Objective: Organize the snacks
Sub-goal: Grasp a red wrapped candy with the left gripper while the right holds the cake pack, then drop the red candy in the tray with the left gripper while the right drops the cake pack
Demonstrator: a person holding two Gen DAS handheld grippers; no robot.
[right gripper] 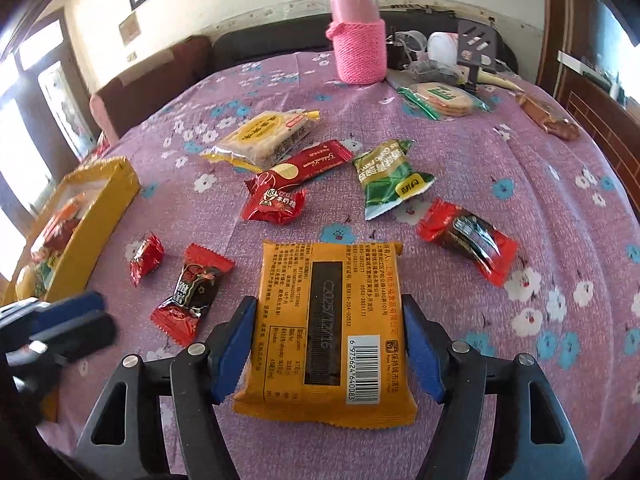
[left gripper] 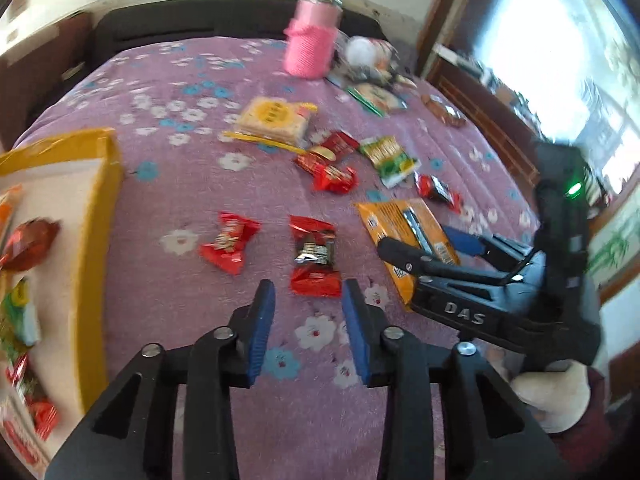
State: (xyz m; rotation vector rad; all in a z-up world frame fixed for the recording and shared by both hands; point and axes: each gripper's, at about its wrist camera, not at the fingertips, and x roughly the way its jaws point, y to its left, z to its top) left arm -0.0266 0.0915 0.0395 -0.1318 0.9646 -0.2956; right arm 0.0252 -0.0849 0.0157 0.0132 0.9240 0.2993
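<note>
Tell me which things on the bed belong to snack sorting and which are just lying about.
Job: orange packet, red candies, green packet, biscuit pack, yellow box.
Lying about: pink bottle, clutter beside it.

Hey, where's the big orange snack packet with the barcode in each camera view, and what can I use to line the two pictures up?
Left wrist view: the orange packet lies right of centre, partly under the right gripper.
Right wrist view: the orange packet sits bottom centre, between the right gripper's blue pads.
Shared landmark: the pink knitted bottle at the far edge of the purple cloth.
</note>
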